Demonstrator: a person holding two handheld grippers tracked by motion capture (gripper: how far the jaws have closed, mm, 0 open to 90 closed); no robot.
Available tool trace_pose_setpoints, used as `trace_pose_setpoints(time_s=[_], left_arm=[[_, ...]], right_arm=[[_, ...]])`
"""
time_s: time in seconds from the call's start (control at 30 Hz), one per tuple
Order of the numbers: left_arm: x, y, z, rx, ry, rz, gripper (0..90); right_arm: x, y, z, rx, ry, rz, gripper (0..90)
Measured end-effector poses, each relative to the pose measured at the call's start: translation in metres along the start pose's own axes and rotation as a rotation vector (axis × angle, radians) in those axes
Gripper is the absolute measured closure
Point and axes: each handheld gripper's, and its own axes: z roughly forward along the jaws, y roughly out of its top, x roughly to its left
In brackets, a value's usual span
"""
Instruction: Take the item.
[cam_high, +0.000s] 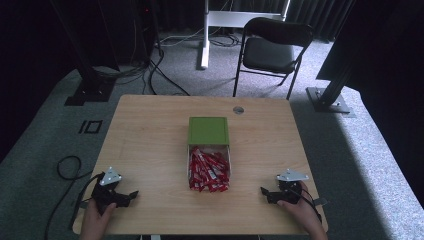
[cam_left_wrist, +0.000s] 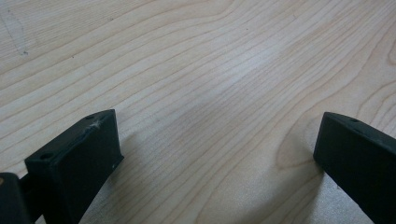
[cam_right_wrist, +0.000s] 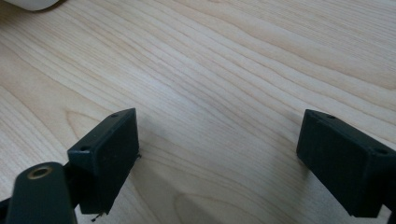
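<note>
A green box (cam_high: 208, 131) sits mid-table, with a white tray (cam_high: 230, 159) drawn out of its near side and piled with several red packets (cam_high: 208, 171). My left gripper (cam_high: 131, 194) rests near the front left corner of the table, held by a hand, jaws pointing right toward the tray. It is open (cam_left_wrist: 217, 144) over bare wood, with nothing between the jaws. My right gripper (cam_high: 264, 192) rests near the front right, jaws pointing left. It also stands open (cam_right_wrist: 219, 140) over bare wood. Both grippers are well clear of the tray.
The wooden table (cam_high: 150, 135) has a round grommet (cam_high: 238, 110) near its far edge. A black folding chair (cam_high: 272, 50) stands behind the table. Cables (cam_high: 67, 167) lie on the carpet at the left. A white object's edge (cam_right_wrist: 35, 3) shows in the right gripper view.
</note>
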Motion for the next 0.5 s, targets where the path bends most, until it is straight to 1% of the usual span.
trace_pose_setpoints(time_s=[0.3, 0.5], left_arm=[[0.0000, 0.0000, 0.0000, 0.000, 0.000, 0.000, 1.4], [0.0000, 0.0000, 0.0000, 0.000, 0.000, 0.000, 1.5]], right_arm=[[0.0000, 0.0000, 0.0000, -0.001, 0.000, -0.001, 12.5], [-0.0014, -0.0002, -0.0007, -0.005, -0.002, 0.012, 13.6]])
